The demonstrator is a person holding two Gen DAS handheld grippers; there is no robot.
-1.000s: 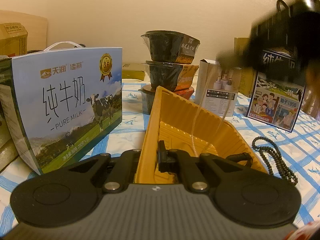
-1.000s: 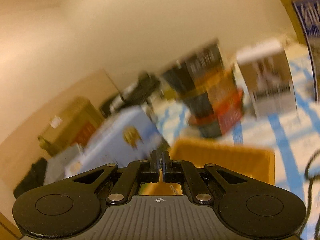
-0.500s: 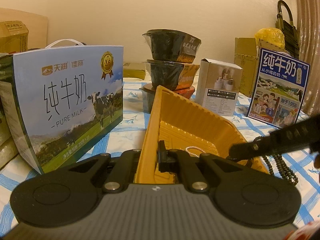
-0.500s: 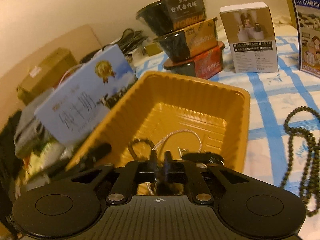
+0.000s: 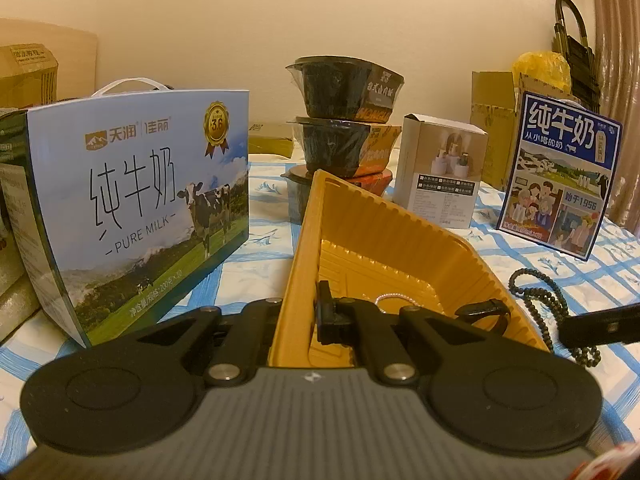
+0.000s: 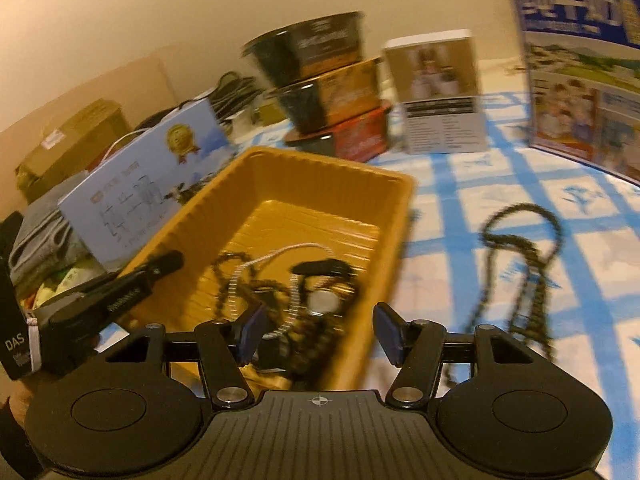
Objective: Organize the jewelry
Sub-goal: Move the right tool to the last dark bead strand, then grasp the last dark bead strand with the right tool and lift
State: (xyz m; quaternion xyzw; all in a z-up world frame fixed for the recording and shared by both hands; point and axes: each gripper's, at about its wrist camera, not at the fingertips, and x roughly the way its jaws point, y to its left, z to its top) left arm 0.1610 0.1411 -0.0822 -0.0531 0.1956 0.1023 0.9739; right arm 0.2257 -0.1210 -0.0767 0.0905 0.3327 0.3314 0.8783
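Jewelry in tray: white chain (image 6: 280,280), dark beads and a watch now lie in the ribbed yellow plastic tray (image 6: 402,216), freshly dropped.
Right gripper (image 6: 316,334): jaws opening, nothing between them.
Left gripper (image 5: 320,312): pressed together on tray's near wall, steadying it.
Remaining: dark beaded necklace (image 6: 516,264) on blue-checked tablecloth (image 6: 500,168), right of tray; likely next pick.

One yellow tray (image 6: 400,216), three stacked bowls (image 5: 344,92), two milk cartons (image 5: 140,200), one white box (image 5: 444,168), two grippers (image 6: 316,334).
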